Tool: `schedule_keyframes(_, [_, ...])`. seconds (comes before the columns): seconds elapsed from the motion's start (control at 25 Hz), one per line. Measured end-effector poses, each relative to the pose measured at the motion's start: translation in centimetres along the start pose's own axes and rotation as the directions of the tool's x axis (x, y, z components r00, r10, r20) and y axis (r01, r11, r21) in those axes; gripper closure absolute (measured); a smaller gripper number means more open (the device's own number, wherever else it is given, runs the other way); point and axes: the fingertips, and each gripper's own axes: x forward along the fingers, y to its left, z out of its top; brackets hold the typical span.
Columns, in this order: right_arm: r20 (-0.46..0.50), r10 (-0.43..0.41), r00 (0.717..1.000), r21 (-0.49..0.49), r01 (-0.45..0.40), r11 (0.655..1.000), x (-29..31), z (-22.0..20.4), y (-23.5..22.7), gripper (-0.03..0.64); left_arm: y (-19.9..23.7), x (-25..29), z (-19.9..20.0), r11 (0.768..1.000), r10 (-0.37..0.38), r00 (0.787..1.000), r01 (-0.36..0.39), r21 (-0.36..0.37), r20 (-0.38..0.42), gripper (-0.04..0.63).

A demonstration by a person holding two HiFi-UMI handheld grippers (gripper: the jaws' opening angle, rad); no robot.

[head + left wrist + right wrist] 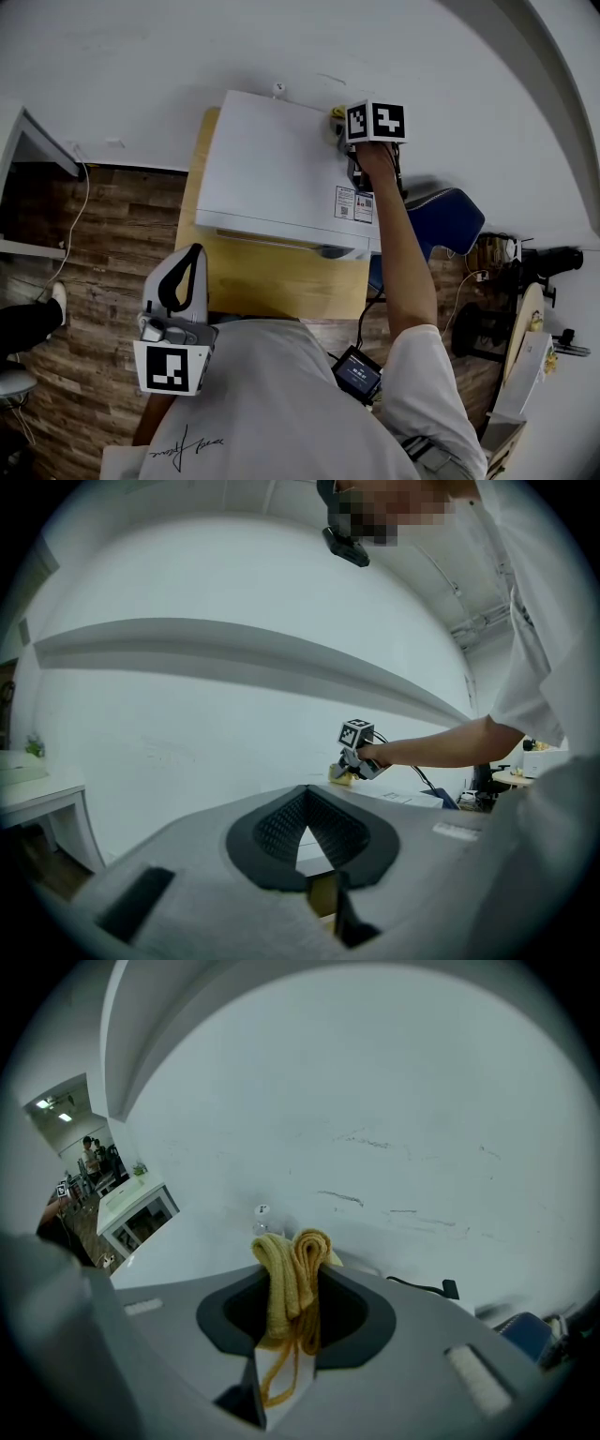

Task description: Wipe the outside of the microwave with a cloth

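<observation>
A folded yellow terry cloth [289, 1283] sits clamped between the jaws of the right gripper [347, 134], its loops bulging out above the pads and a loose fold hanging below them. From the head view, the cloth rests at the far right corner of the top of a boxy white microwave [272, 173], close to the plain white wall [141, 66]. The person's bare right arm [405, 258] stretches forward over the oven's right edge, past two printed labels [354, 204] stuck near its front corner. The microwave stands on a pale wooden table [281, 286], which fronts a dark wood-plank floor [94, 253].

The left gripper [194, 251] is held low, near the person's white T-shirt [272, 403], well apart from the oven; its jaws are drawn together with nothing between them. A blue chair [450, 220] stands just right of the table, and a small black device with a lit screen [359, 373] hangs at the person's waist.
</observation>
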Motion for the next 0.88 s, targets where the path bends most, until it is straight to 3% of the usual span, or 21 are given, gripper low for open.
schedule_keyframes(0.24, [0.005, 0.029, 1.0, -0.029, -0.029, 0.999, 0.7, 1.0, 2.7, 0.502, 0.7, -0.4, 0.4, 0.999, 0.036, 0.999, -0.035, -0.034, 0.009, 0.605])
schedule_keyframes(0.88, [0.009, 0.14, 0.99, -0.113, -0.138, 0.984, 3.2, 3.7, 11.4, 0.502, 2.4, -2.4, 0.6, 0.993, 0.113, 0.993, -0.112, -0.037, 0.02, 0.604])
